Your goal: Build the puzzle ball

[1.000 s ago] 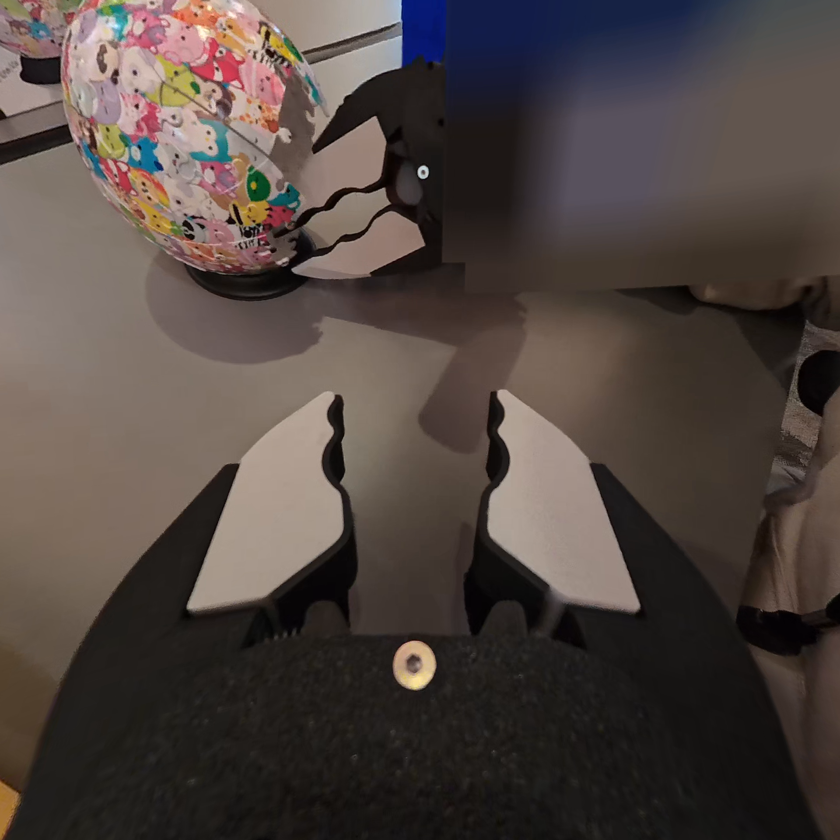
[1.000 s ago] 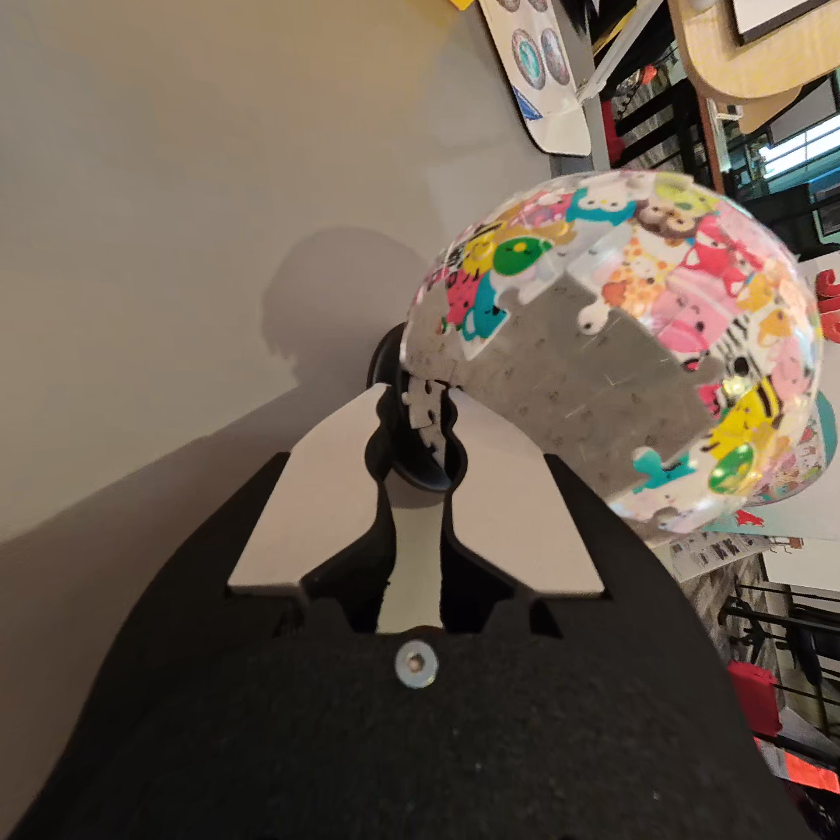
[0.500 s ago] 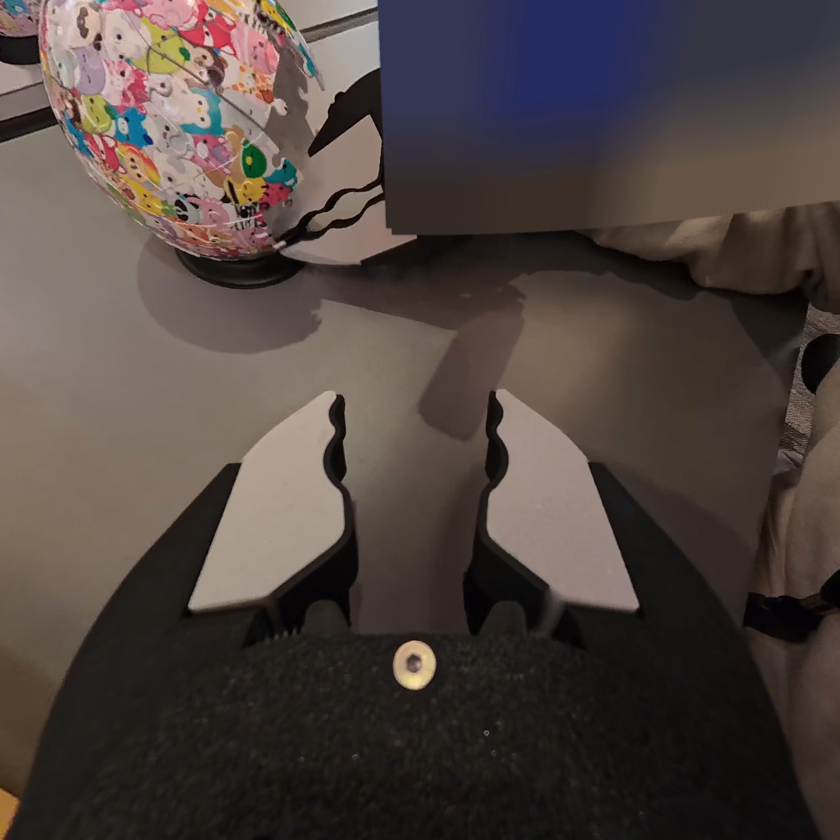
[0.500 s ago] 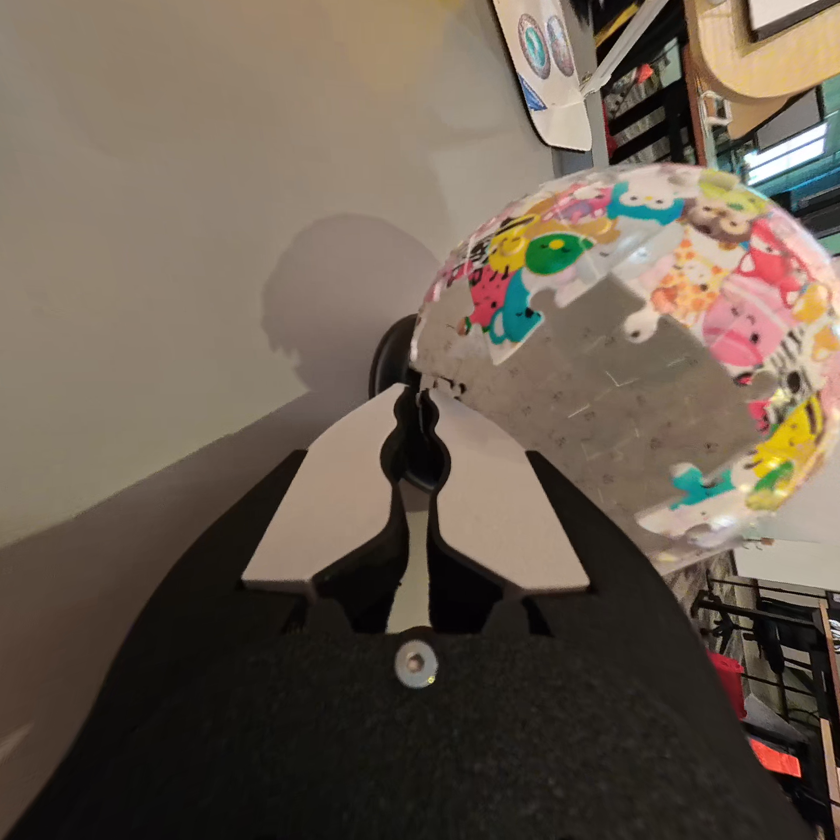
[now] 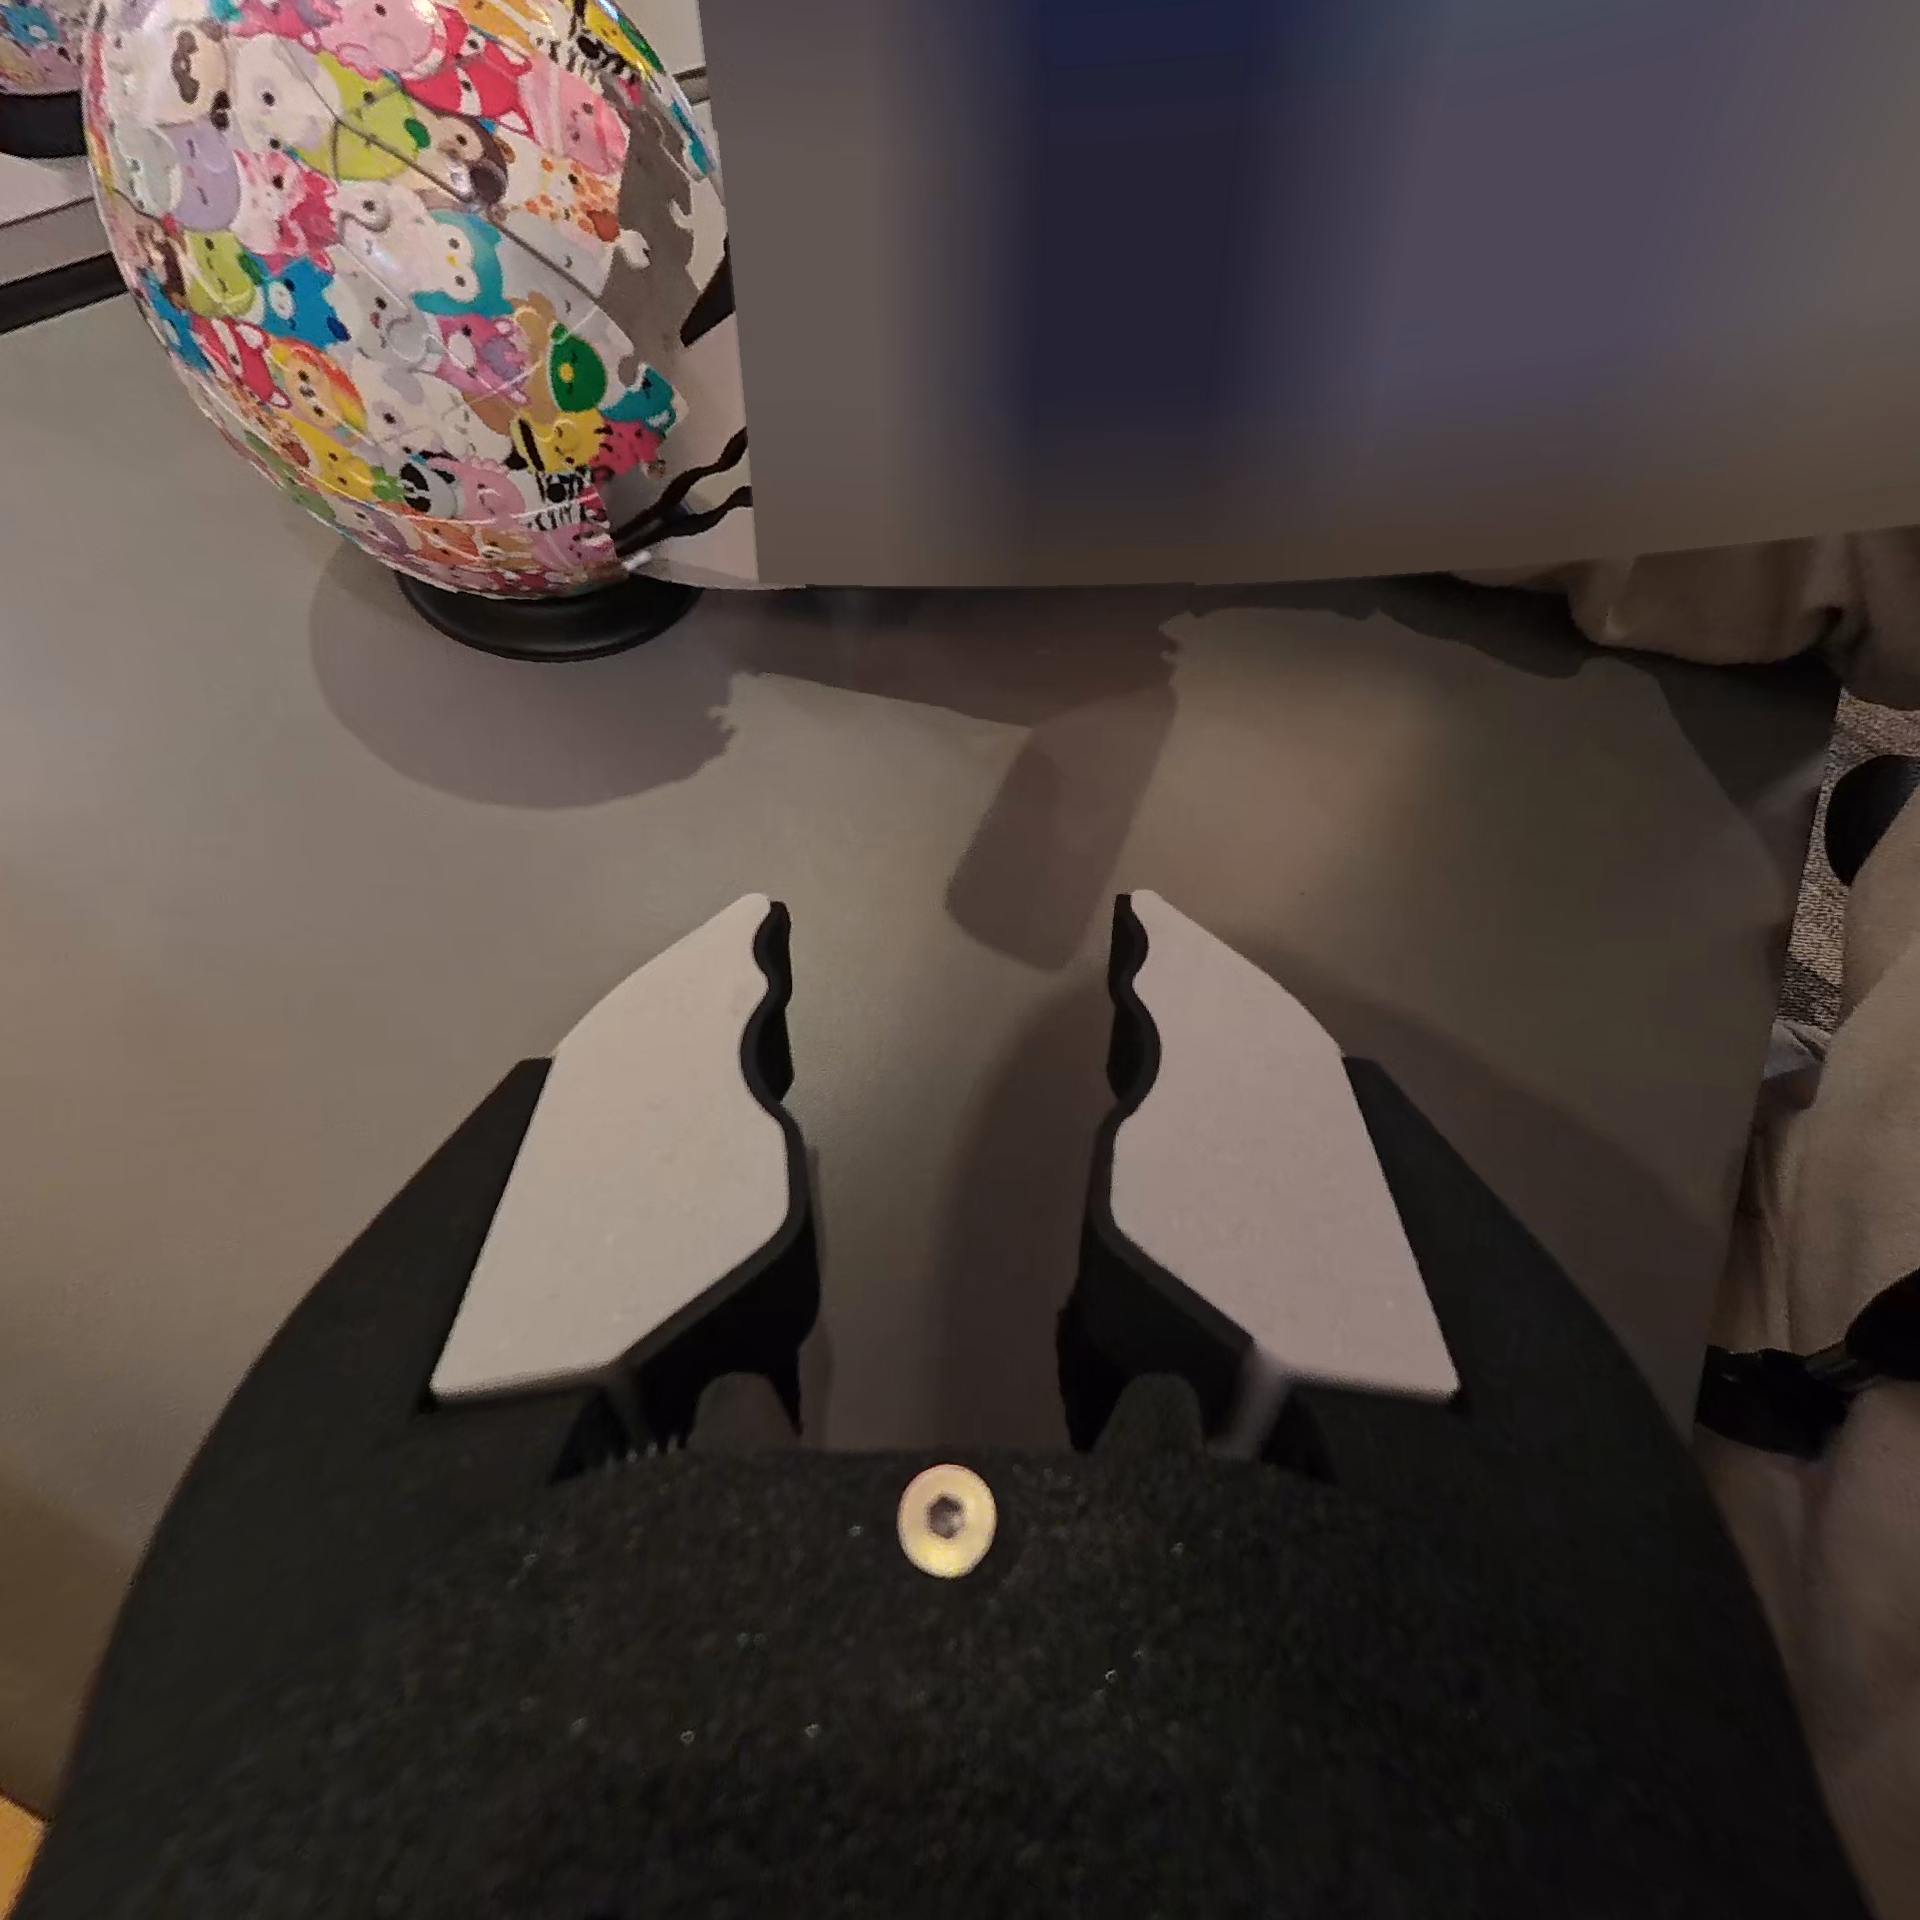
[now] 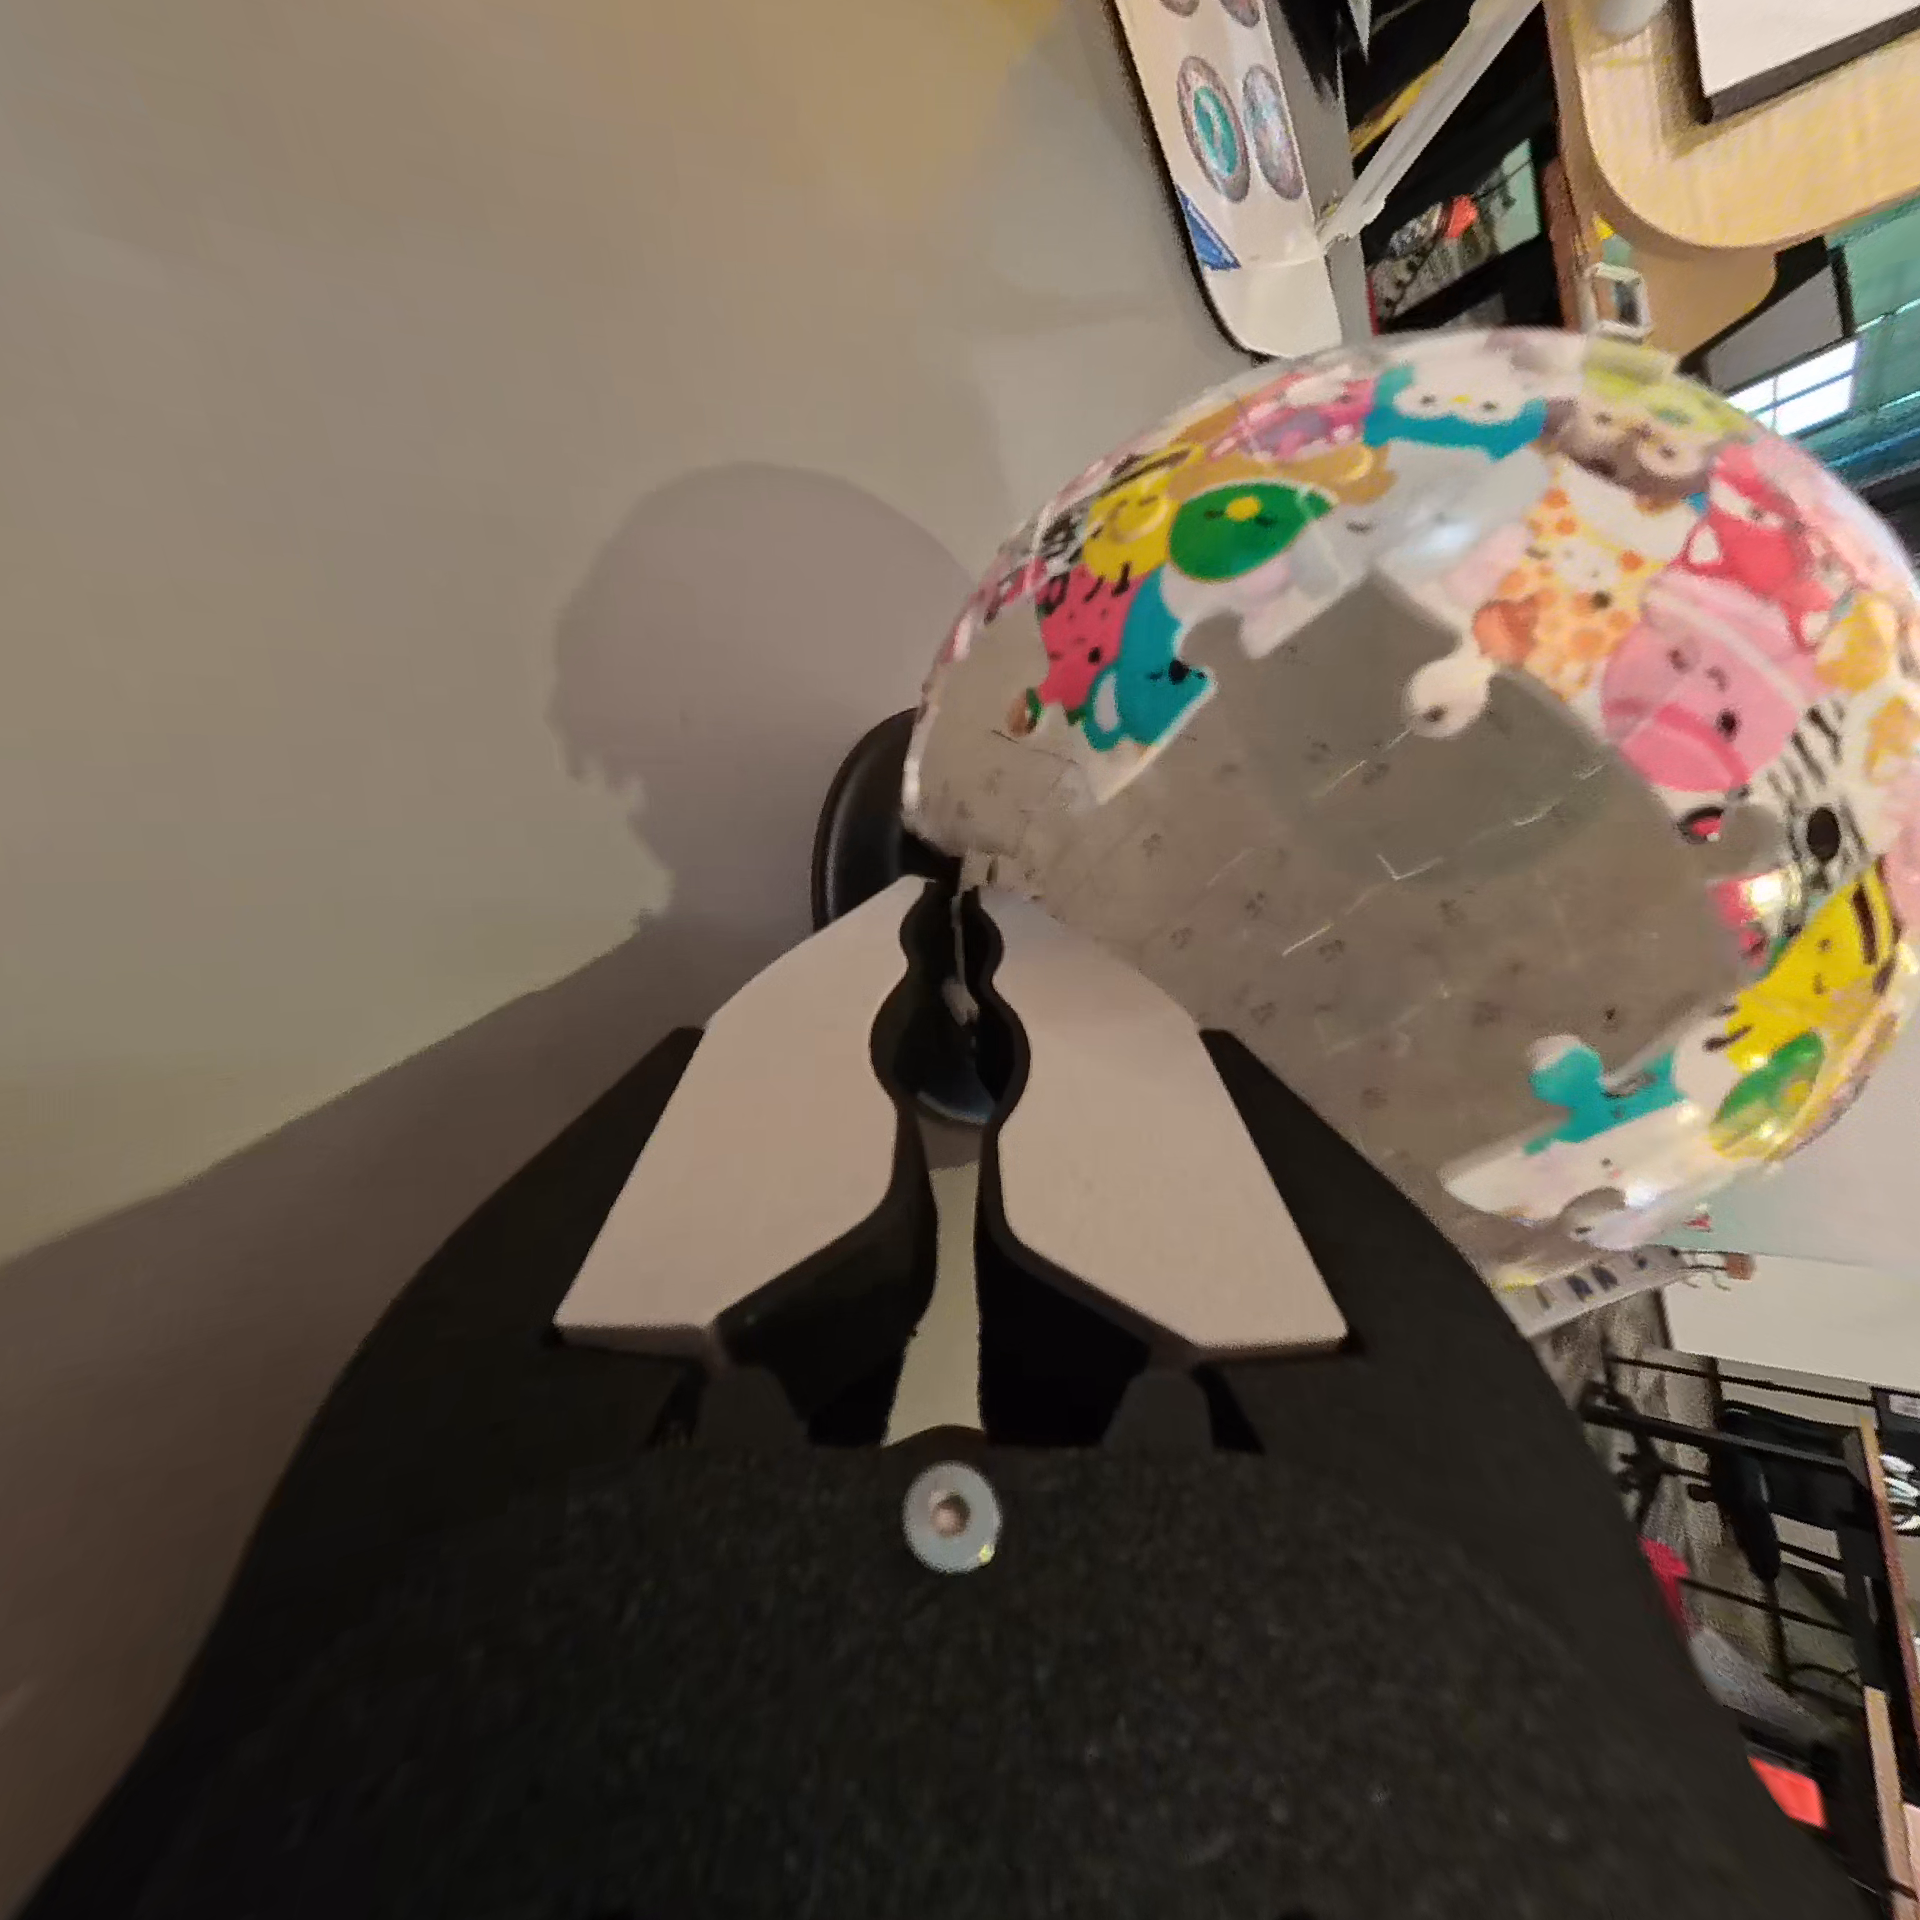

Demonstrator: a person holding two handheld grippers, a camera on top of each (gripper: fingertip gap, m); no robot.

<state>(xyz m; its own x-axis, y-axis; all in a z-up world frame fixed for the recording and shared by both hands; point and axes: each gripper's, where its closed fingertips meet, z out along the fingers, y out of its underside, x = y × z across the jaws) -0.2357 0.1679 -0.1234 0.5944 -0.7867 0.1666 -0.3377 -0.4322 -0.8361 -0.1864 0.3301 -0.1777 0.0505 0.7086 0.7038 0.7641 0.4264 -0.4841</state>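
- Mostly we see a plain grey table (image 5: 312, 935), matte, w/ soft shadows under the ball and claws.
- Puzzle ball (image 5: 384, 281) sits on a black ring stand (image 5: 540, 623) at the table's far left in the left wrist view; cartoon-animal print, one gap showing the grey inside.
- Left claw (image 5: 945, 914) hovers over bare table, jaws wide, nothing between them.
- Right claw (image 6: 951, 914) is at the ball's (image 6: 1455, 779) lower edge, jaws narrow, pinching what looks like a thin puzzle piece (image 6: 961, 935); blurry, so we can't confirm.
- Room behind the ball: dark shelving (image 6: 1766, 1558), a wooden board (image 6: 1714, 156), a white printed sheet (image 6: 1247, 177).
- Writing too small & blurred to read.
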